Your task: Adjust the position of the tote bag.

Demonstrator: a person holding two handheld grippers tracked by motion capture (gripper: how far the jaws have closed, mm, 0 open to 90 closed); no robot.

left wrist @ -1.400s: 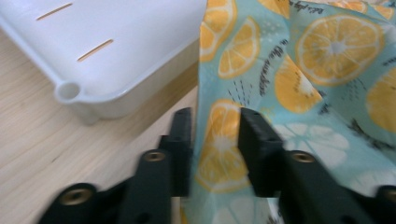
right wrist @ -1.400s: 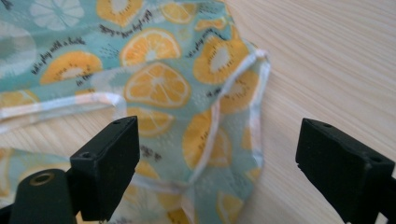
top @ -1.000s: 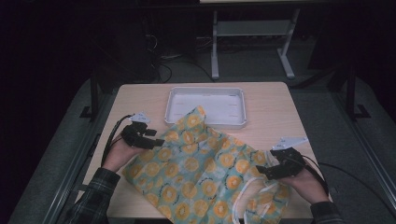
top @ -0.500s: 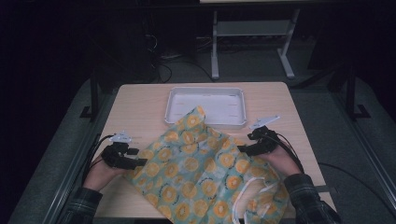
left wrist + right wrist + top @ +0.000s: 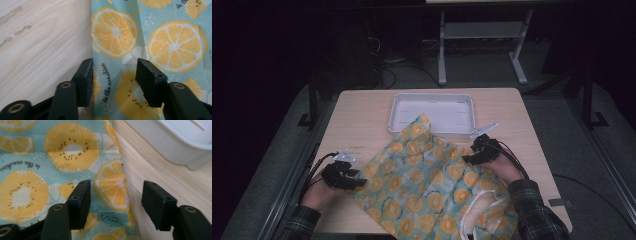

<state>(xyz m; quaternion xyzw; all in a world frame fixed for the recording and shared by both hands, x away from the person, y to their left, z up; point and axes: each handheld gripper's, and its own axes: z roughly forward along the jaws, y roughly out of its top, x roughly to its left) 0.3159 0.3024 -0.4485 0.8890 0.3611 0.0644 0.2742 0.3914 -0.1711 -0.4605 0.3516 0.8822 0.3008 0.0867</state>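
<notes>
Cloth: fruit-print cloth (image 5: 432,185) lies spread as a diamond on the tabletop (image 5: 362,115), lower centre of the high view; top corner rests on the near rim of the white tray (image 5: 432,111). White drawstrings (image 5: 482,210) lie at its lower right.

Left gripper (image 5: 354,181): lower left of the high view, at the cloth's left edge. In the left gripper view the gripper (image 5: 113,75) straddles that edge (image 5: 93,50); fingers (image 5: 86,77) about half open, nothing pinched. Jaws have just been closing, with cloth between them.

Right gripper (image 5: 469,159): right of centre in the high view, at the cloth's upper right edge. In the right gripper view the gripper (image 5: 116,200) straddles the hem (image 5: 125,185), one finger (image 5: 80,197) over cloth, the other over bare wood. Partly open, nothing gripped; jaws have just been closing.

Step in hand (judged): pinch both opposite edges ready for a fold or lift.

How to do it well: lower the fingers until the hem sits well between the pads, close on one layer's edge, both sides evenly; keep clear of the tray rim.

Change since a second ago: left hand has come down the left edge toward the frame's bottom; right hand has gone up the right edge toward the tray. Cloth itself looks unmoved.
</notes>
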